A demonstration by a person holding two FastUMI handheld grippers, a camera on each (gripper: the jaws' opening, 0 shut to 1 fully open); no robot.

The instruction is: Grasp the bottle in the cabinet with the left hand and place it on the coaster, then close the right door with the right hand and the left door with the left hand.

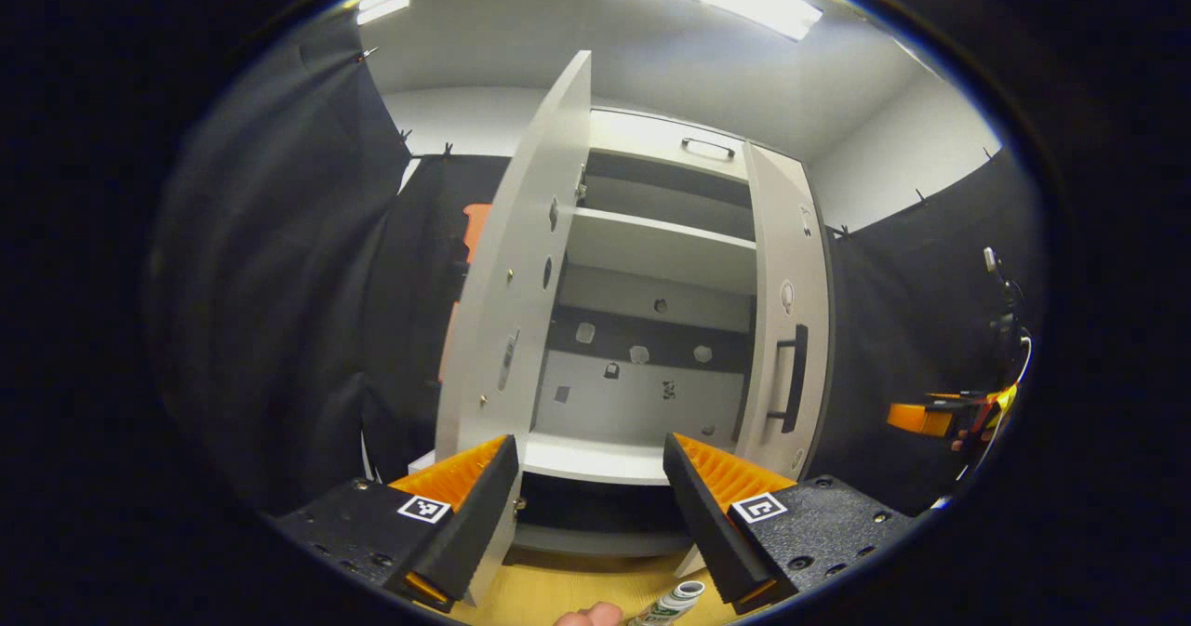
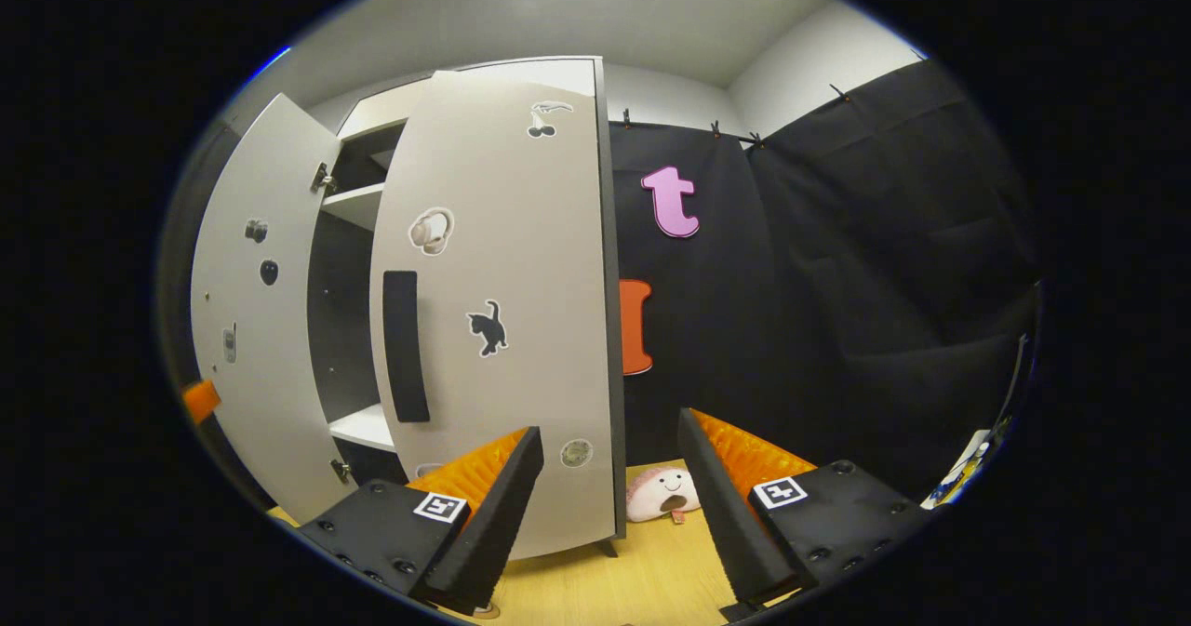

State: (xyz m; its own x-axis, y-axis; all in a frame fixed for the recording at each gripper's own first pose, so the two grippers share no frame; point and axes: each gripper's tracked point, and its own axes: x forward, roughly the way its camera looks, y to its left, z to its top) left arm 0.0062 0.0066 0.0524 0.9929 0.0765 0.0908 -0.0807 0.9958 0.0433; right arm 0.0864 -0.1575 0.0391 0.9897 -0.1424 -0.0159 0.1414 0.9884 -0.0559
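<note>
Nearest the lens in the left gripper view, the bottle (image 1: pixel 672 603) lay at the bottom edge on the desk (image 1: pixel 558 589), just beside a fingertip; its label was too small to read. Above it the left gripper (image 1: pixel 590 477) stood released, grasping nothing, before the cabinet (image 1: pixel 651 254) with bare shelves and both doors ajar. In the right gripper view the right gripper (image 2: pixel 609 472) was likewise released near the right door (image 2: pixel 502 310), which bore stickers of a cat (image 2: pixel 487 327), headphones and cherries; a plush toy (image 2: pixel 661 494) sat on the desk.
</note>
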